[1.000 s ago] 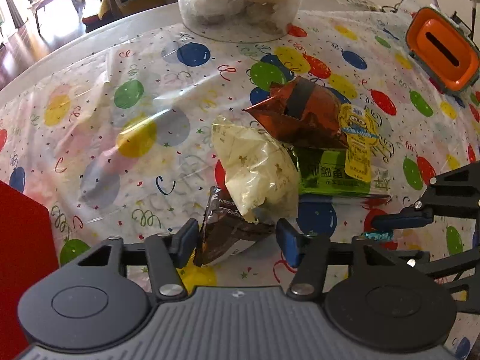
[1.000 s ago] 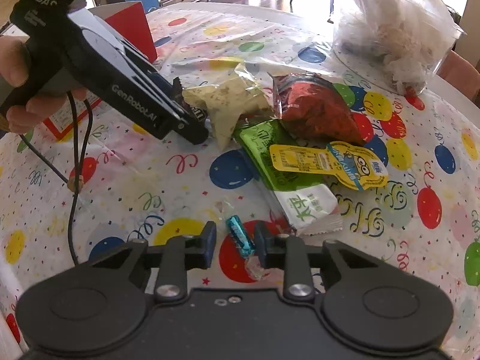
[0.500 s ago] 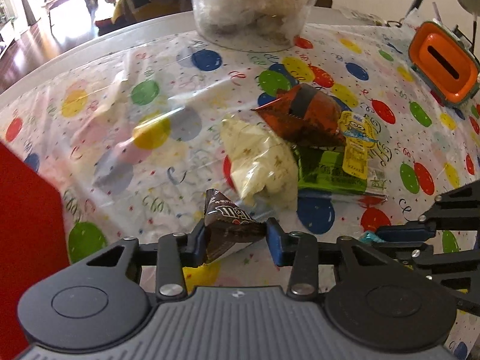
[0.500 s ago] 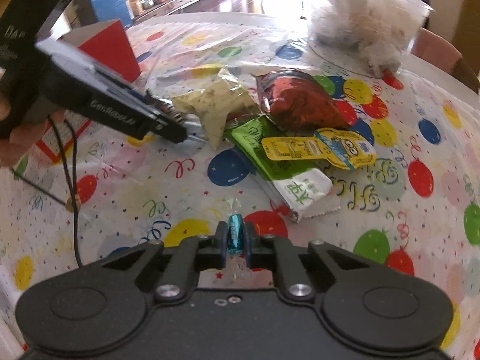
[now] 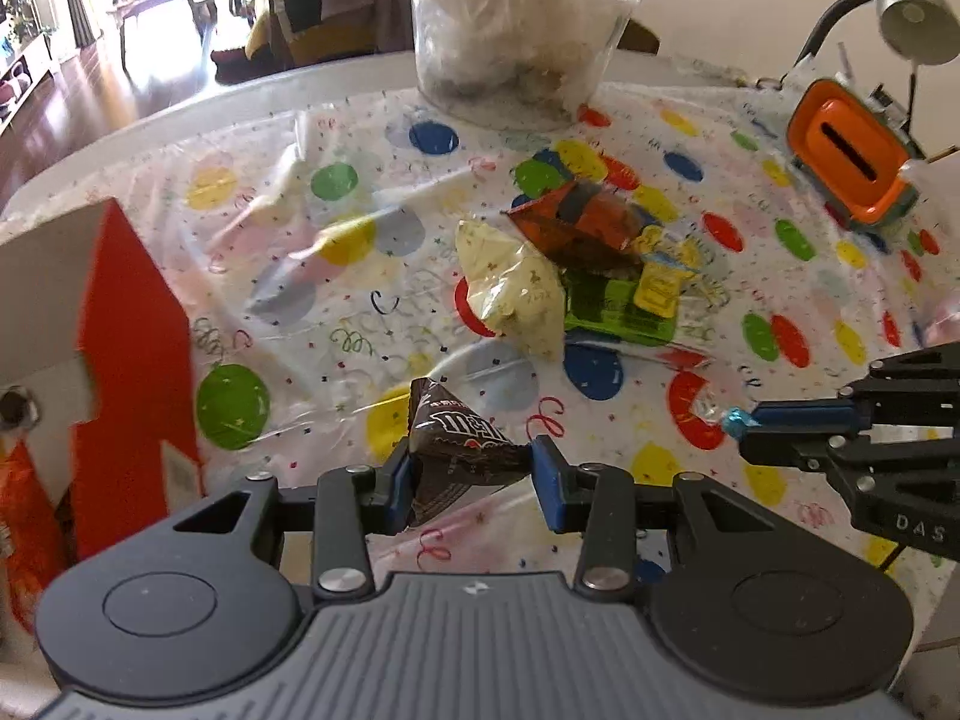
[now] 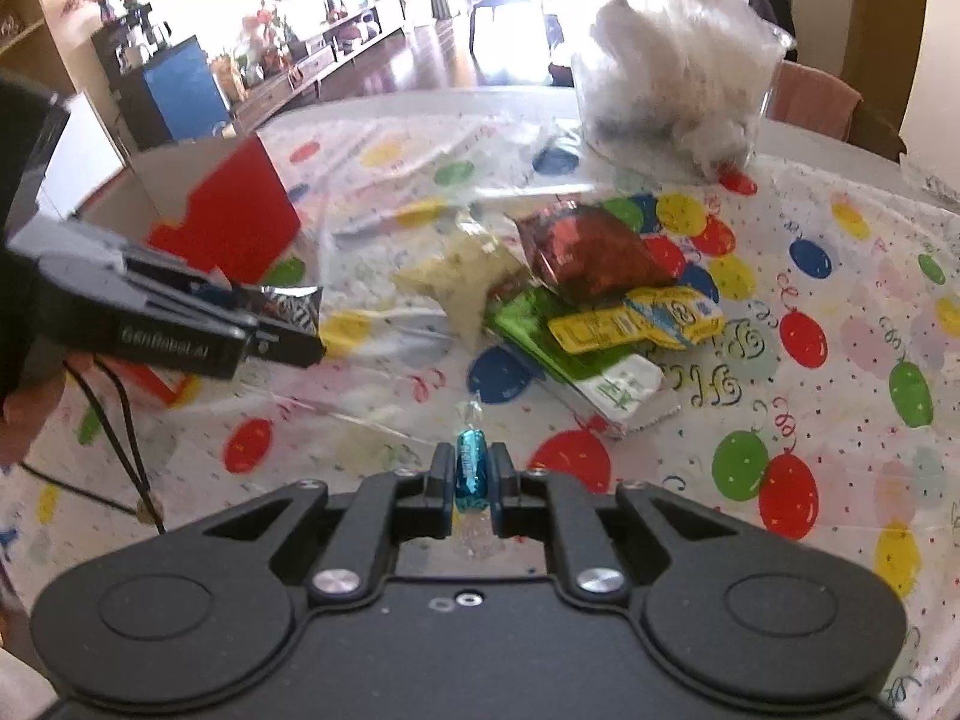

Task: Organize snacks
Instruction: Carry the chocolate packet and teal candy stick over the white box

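My left gripper (image 5: 471,474) is shut on a brown M&M's packet (image 5: 459,441) and holds it above the table, right of a red open box (image 5: 129,360). My right gripper (image 6: 471,477) is shut on a small blue wrapped candy (image 6: 470,468), lifted off the table. The right gripper also shows in the left wrist view (image 5: 744,420). On the balloon tablecloth lies a pile: a pale yellow bag (image 5: 516,294), a red-brown foil bag (image 5: 582,222), a green packet (image 5: 618,315), a yellow Minion sachet (image 6: 636,318) and a white packet (image 6: 624,387). The red box also shows in the right wrist view (image 6: 234,216).
A clear tub of white stuffing (image 5: 516,36) stands at the table's far edge. An orange and green device (image 5: 852,156) and a grey desk lamp (image 5: 912,6) stand at the far right. An orange packet (image 5: 24,528) lies in the red box.
Both grippers closed and lifted: the left took the M&M's packet and moved left towards the red box; the right took the blue candy off the table.
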Demonstrator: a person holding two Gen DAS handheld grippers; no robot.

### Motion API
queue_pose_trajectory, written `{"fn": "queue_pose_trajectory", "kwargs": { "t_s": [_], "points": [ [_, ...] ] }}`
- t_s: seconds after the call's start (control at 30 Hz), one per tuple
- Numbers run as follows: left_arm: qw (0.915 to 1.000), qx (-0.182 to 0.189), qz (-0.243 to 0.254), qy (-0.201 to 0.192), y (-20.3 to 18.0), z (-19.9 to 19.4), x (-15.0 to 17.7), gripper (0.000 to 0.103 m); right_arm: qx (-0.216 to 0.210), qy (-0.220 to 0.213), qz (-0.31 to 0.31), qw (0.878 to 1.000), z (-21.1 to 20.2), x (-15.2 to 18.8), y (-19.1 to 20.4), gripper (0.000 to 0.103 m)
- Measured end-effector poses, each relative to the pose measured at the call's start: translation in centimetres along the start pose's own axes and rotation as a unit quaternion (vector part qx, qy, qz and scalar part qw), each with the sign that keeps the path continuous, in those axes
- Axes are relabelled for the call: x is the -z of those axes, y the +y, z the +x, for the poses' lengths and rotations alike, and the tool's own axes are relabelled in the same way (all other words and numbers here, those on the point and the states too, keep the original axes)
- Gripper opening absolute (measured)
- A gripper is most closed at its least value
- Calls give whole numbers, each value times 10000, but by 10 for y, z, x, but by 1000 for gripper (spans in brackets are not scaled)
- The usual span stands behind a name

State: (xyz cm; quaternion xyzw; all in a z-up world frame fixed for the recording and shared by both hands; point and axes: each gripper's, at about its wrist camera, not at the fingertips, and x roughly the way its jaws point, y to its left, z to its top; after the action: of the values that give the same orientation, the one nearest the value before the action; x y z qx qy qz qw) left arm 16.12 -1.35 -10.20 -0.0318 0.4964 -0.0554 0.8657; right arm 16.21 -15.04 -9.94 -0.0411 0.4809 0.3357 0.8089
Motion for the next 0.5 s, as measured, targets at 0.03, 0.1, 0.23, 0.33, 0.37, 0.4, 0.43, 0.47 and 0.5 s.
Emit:
{"fn": "queue_pose_trajectory", "kwargs": {
  "t_s": [0.03, 0.1, 0.23, 0.33, 0.37, 0.4, 0.43, 0.47, 0.5],
  "points": [
    [10000, -1, -7, -48, 0, -7, 1, 39, -13, -37, 24, 10000, -4, -2, 3, 10],
    [9999, -10, -70, -125, 2, -19, 4, 39, -29, -132, 27, 9999, -13, -5, 11, 10],
    [9995, -12, -169, -253, 8, -44, 8, 39, -77, -298, 68, 9995, -27, -13, 27, 10],
    [9991, -40, -196, -377, 14, -64, 11, 39, -130, -398, 77, 9991, -37, -19, 39, 10],
    [9989, -33, -216, -407, 17, -70, 13, 39, -153, -429, 63, 9989, -39, -21, 45, 10],
    [9988, -27, -247, -432, 21, -76, 14, 39, -166, -454, 46, 9988, -41, -23, 49, 10],
    [9985, -41, -279, -462, 25, -82, 15, 39, -184, -481, 32, 9987, -43, -26, 54, 10],
    [9983, -58, -299, -487, 29, -88, 17, 39, -203, -506, 28, 9985, -44, -28, 60, 10],
    [9982, -68, -320, -507, 32, -92, 18, 39, -228, -535, 41, 9983, -46, -32, 65, 10]
  ]
}}
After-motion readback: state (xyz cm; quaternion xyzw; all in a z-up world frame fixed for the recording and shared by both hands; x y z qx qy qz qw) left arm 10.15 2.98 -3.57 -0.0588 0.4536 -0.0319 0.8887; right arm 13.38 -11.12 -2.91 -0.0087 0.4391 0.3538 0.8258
